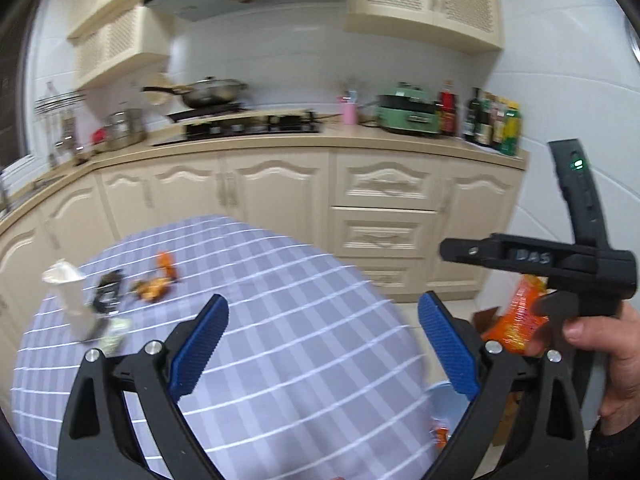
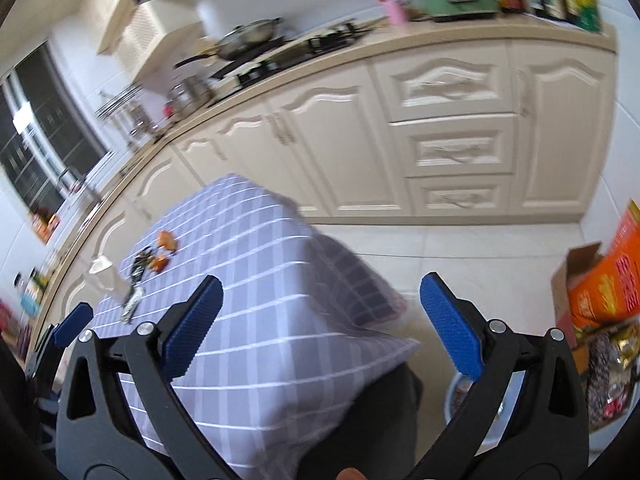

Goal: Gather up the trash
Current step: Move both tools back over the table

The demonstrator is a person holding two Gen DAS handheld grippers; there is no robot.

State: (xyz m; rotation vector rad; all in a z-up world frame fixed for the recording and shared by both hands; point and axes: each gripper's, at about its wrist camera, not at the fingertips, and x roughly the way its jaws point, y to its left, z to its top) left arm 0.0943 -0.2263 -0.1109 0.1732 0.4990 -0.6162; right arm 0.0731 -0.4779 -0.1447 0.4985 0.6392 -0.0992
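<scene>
Both claws are wide open and hold nothing. The left gripper (image 1: 323, 344) hangs over the near part of the table (image 1: 280, 360), which wears a purple cloth with white lines. Its two blue pads (image 1: 200, 350) stand far apart. The right gripper (image 2: 321, 322) hangs over the near right corner of the same table (image 2: 260, 280), where the cloth drops down toward the floor (image 2: 460, 252). Its blue pads (image 2: 450, 324) are far apart too.

The trash sits in a small bunch near the far left edge of the table. There is a white paper cup (image 1: 68, 296) tipped a little to one side. Just beside it lies a dark wrapper (image 1: 107, 290). Next to that is an orange crumpled wrapper (image 1: 152, 288), and a small orange scrap (image 1: 165, 262) lies a bit farther back. A pale crinkled wrapper (image 1: 114, 334) lies at the foot of the cup. All of it is well apart from both claws. The picture is blurry, so the small bits are hard to make out.

In the left camera, a hand (image 1: 612, 352) holds the black handle of the other gripper at the right side. Behind it is an orange bag (image 1: 520, 316) off the table. A pale blue bin (image 1: 444, 404) shows down by the right edge of the table, with something orange in it.

Behind the table are cream cupboards (image 1: 280, 196) and a counter with a pan (image 1: 208, 94), a green cooker (image 1: 408, 114) and some bottles (image 1: 492, 120).
</scene>
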